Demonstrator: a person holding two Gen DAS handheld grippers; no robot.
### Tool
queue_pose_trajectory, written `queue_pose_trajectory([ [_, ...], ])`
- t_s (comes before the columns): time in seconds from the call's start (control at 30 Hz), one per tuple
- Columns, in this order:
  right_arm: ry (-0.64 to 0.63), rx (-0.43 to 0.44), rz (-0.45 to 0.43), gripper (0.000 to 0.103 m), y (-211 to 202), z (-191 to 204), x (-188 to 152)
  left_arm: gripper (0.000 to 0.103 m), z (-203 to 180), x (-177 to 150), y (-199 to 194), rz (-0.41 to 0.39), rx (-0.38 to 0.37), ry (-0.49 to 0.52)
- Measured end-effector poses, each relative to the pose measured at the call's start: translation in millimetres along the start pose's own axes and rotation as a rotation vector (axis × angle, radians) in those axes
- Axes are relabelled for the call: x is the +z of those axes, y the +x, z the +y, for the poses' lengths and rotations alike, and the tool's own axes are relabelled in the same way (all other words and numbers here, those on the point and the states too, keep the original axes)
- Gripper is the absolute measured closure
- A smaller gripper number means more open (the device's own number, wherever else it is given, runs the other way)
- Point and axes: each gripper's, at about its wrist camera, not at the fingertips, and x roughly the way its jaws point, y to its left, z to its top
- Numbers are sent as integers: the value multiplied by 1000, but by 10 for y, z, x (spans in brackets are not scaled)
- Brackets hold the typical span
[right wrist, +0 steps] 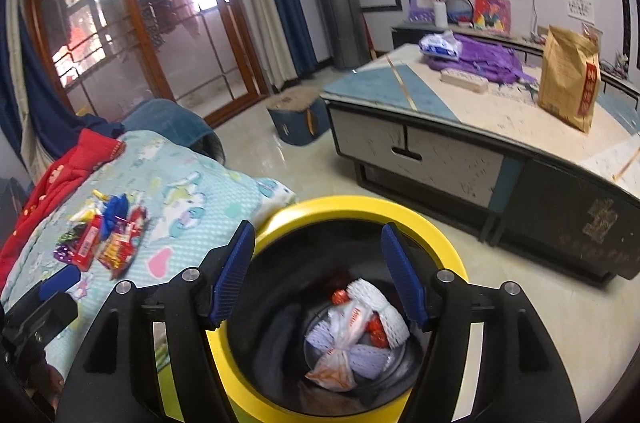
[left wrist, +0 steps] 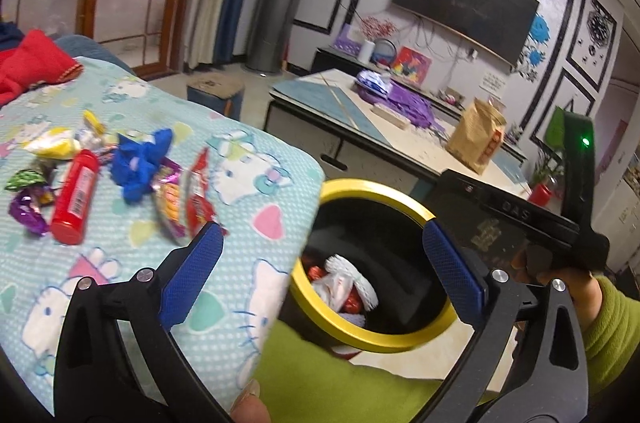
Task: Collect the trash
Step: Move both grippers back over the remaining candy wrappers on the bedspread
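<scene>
The round black trash bin with the yellow rim (right wrist: 436, 235) stands on the pale floor, right against the edge of the light blue blanket with cartoon cats (left wrist: 248, 159). Inside the bin, at the bottom, lie white foam net sleeves (right wrist: 378, 307), a crumpled clear plastic bag (right wrist: 340, 355) and a few small red wrappers (right wrist: 376, 329).

The right gripper (right wrist: 318, 273) hangs just above the bin's mouth. Its two blue fingers (right wrist: 236, 275) are spread wide apart and hold nothing.

The left gripper (left wrist: 322, 265) is beside the bin, above the blanket's edge. Its blue fingers (left wrist: 192, 271) are spread wide too, with nothing between them (one finger is over the blanket, the other over the bin's far rim).

More trash sits in a little heap on the blanket, well away from the bin. There is a red plastic tube with a white label (left wrist: 76, 197), a crumpled blue wrapper (left wrist: 140, 159), a yellow and white snack bag (left wrist: 54, 143), shiny purple candy wrappers (left wrist: 26, 209) and a red snack packet (left wrist: 198, 199). A red cloth (left wrist: 28, 67) lies on the blanket farther from the bin than the heap.

On the other side of the bin stands a long low table with a cream and blue top (right wrist: 400, 83). A tall brown paper bag (right wrist: 568, 77) stands on it.
</scene>
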Motion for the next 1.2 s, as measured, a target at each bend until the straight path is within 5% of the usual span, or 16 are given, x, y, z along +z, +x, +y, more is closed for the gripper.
queue_pose_trajectory([
  [0.47, -98, 74, -89, 30, -194, 481, -19, 11, 259, 124, -380, -136, 116, -28],
  [1.2, -256, 173, -50, 30, -180, 1114, -180, 11, 725, 210, -656, -212, 204, -133],
])
